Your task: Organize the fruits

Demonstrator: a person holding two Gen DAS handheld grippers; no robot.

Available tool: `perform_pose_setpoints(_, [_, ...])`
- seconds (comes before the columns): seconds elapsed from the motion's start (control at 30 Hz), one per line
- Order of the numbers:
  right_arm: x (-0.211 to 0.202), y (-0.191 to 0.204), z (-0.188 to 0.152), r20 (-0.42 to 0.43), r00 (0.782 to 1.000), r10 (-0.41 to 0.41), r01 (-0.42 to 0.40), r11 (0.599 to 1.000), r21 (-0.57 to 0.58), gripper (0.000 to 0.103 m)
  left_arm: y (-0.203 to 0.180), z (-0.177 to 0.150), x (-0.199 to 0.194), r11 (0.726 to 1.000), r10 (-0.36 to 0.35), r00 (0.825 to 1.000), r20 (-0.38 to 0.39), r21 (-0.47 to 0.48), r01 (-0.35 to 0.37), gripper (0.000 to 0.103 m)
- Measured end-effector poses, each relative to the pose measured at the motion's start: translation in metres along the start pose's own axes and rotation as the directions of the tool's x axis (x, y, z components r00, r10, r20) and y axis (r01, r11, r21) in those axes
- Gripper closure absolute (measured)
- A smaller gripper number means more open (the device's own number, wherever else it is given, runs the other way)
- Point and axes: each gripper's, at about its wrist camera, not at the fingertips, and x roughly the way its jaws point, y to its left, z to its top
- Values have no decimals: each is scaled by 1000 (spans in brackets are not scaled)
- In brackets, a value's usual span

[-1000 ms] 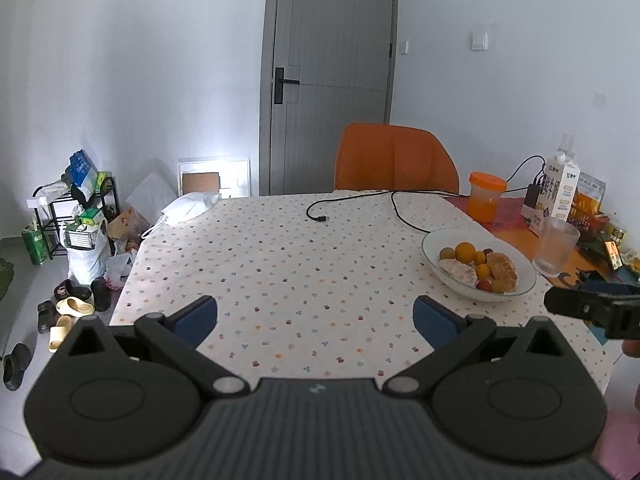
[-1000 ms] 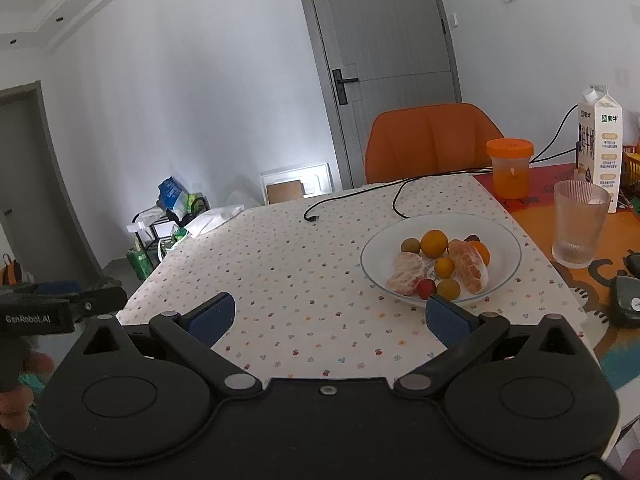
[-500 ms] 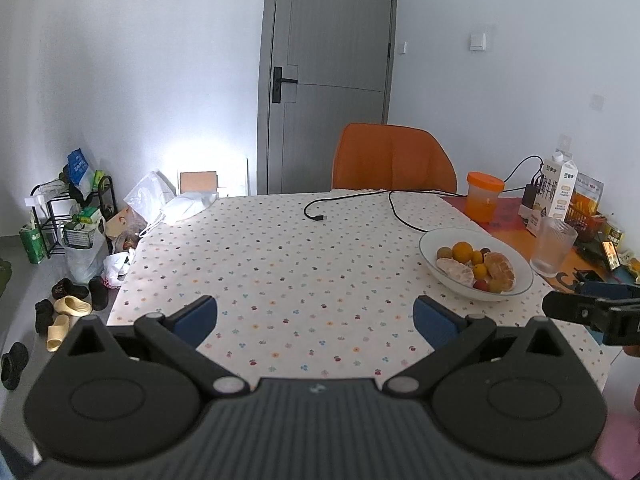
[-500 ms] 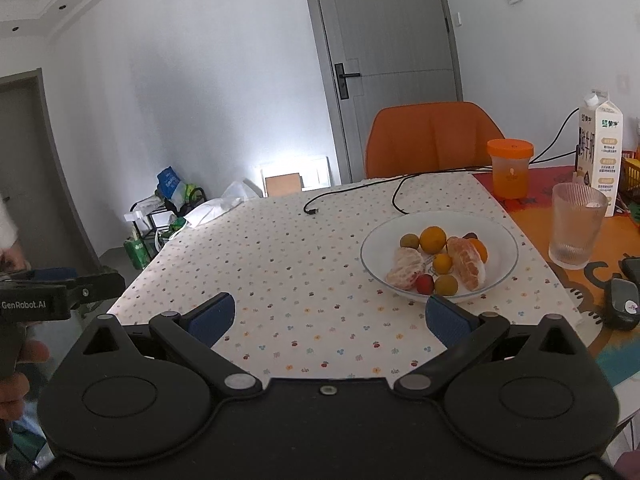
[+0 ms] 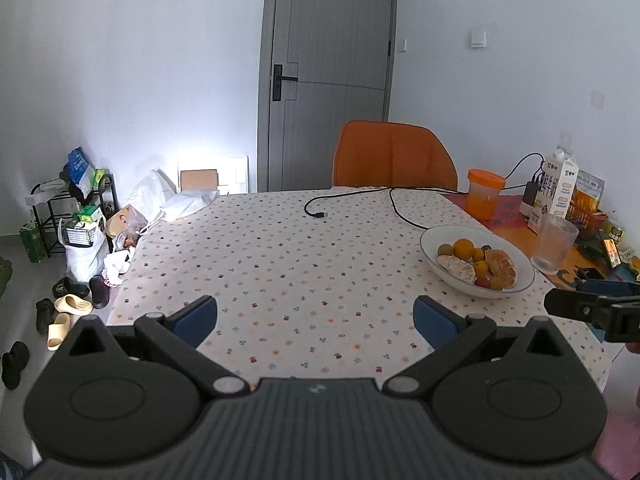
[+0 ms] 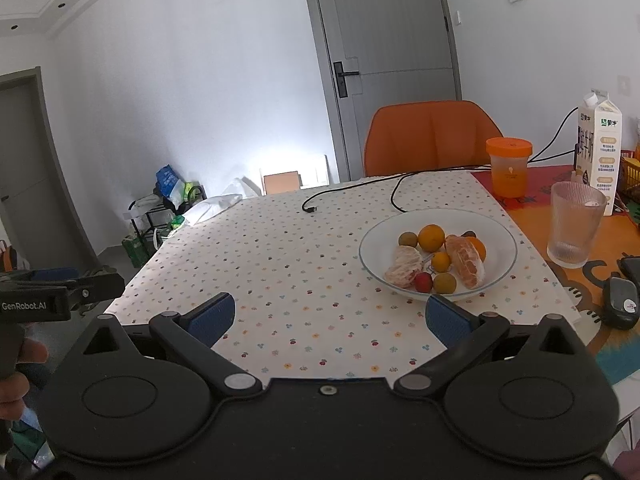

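Observation:
A white bowl [image 6: 502, 232] [image 5: 436, 238] sits at the right of the dotted tablecloth. It holds several fruits: an orange [image 6: 431, 237], two peeled citrus pieces [image 6: 466, 261], a small red fruit [image 6: 423, 282] and brownish round ones. My right gripper [image 6: 327, 315] stands open over the table's near edge, the bowl just beyond its right finger. My left gripper [image 5: 315, 315] is open too, empty, hovering over the near edge left of the bowl. Each gripper shows at the side of the other's view.
A glass tumbler [image 6: 576, 224], an orange-lidded jar [image 6: 508, 168] and a milk carton [image 6: 599, 148] stand right of the bowl. A black cable [image 6: 360, 192] lies across the far tablecloth. An orange chair [image 6: 430, 136] is behind the table. Shoes and bags [image 5: 72, 264] clutter the floor left.
Both views have drawn back and risen a little, so the table and bowl look slightly farther. Both grippers stay open and empty.

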Motion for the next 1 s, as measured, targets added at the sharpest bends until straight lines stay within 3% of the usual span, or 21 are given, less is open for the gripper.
perform_pose_setpoints(1.0, [1,0,0,-6,1000,-3,3,1000,-2,0,0,-3,2,1000,-1,1000,-11,-5,1,0])
